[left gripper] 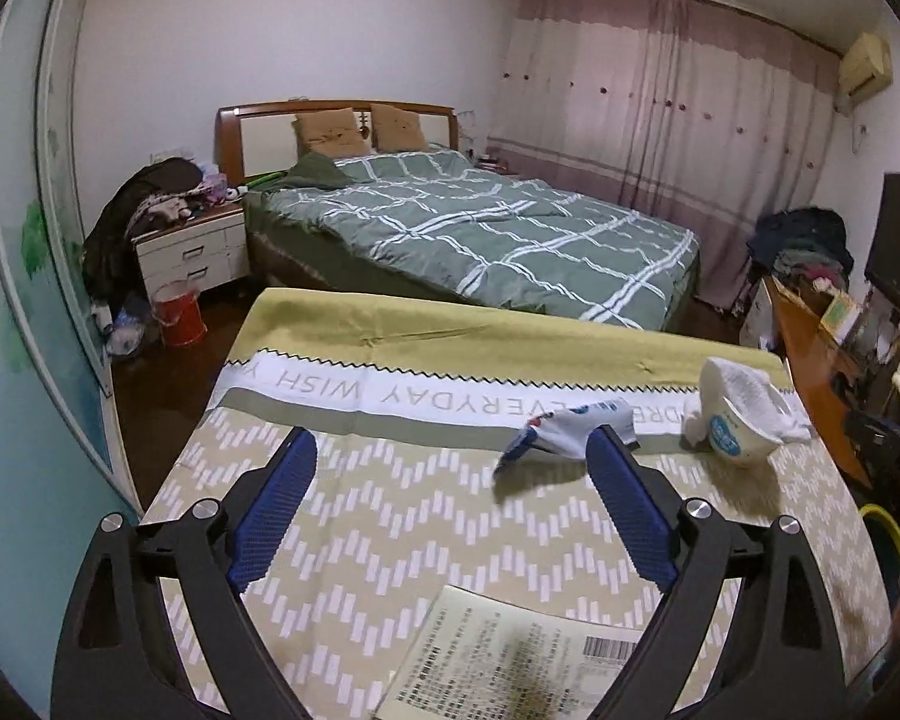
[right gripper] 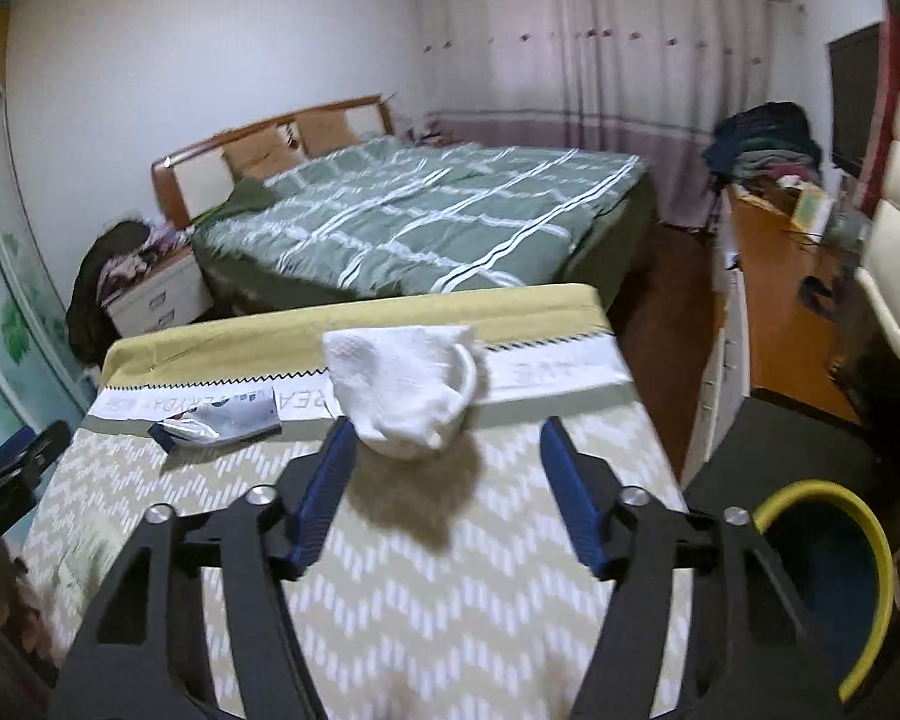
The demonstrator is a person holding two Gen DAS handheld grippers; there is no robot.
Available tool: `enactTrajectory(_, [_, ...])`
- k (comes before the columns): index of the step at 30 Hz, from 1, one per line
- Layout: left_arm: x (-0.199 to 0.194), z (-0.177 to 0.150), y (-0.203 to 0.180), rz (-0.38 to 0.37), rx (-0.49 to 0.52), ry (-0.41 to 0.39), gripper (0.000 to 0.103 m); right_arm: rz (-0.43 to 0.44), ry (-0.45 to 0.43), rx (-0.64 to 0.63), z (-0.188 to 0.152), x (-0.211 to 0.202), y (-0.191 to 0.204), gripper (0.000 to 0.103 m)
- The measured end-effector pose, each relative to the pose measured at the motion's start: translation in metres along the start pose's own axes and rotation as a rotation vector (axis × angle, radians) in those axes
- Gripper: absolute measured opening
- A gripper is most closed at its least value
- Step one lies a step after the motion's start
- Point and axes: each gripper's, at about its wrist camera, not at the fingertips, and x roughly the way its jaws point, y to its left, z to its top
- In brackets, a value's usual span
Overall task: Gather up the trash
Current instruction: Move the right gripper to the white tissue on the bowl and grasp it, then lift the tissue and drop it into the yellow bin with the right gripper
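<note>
On the table's zigzag-patterned cloth (left gripper: 390,516) lie three pieces of trash. A crumpled blue-and-white wrapper (left gripper: 561,429) rests just beyond my left gripper's right fingertip. A white cup with a blue label, draped in tissue (left gripper: 738,414), lies tipped further right. A printed paper sheet (left gripper: 510,660) sits below the jaws. My left gripper (left gripper: 453,441) is open and holds nothing. My right gripper (right gripper: 448,426) is open too, and the tissue-covered cup (right gripper: 408,384) lies just past its left fingertip, not between the pads. The wrapper (right gripper: 222,423) is to the left.
A bin with a yellow rim (right gripper: 834,540) stands on the floor right of the table. Beyond the table are a bed with a green checked quilt (left gripper: 480,228), a white nightstand (left gripper: 192,252), a red bucket (left gripper: 180,315) and a cluttered wooden desk (right gripper: 774,300).
</note>
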Motion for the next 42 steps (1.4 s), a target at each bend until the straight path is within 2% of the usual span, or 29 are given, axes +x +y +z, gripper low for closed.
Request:
enactTrajectory(5, [0.003, 0.000, 0.003, 0.012, -0.016, 0.000, 0.091, 0.011, 0.038, -0.066, 0.023, 0.041, 0.021, 0.050])
enactTrajectory(15, [0.003, -0.002, -0.001, 0.008, -0.006, 0.003, 0.091, -0.029, 0.155, -0.083, 0.029, 0.091, 0.029, 0.050])
enactTrajectory(17, [0.003, -0.002, -0.002, 0.008, -0.002, 0.003, 0.091, -0.026, 0.171, -0.079, 0.028, 0.097, 0.028, 0.041])
enactTrajectory(19, [0.002, -0.002, -0.003, 0.006, -0.002, 0.003, 0.091, -0.009, 0.197, -0.068, 0.025, 0.101, 0.026, 0.016])
enactTrajectory(21, [0.002, -0.002, -0.004, 0.007, 0.001, 0.001, 0.091, 0.006, 0.199, -0.047, 0.025, 0.101, 0.022, 0.007])
enactTrajectory(37, [0.003, -0.003, -0.004, 0.017, 0.011, 0.007, 0.091, 0.106, -0.112, 0.062, 0.069, -0.005, 0.000, 0.005])
enactTrajectory(42, [0.003, -0.004, -0.004, 0.022, 0.017, 0.006, 0.091, 0.123, -0.208, 0.092, 0.078, -0.052, -0.012, 0.005])
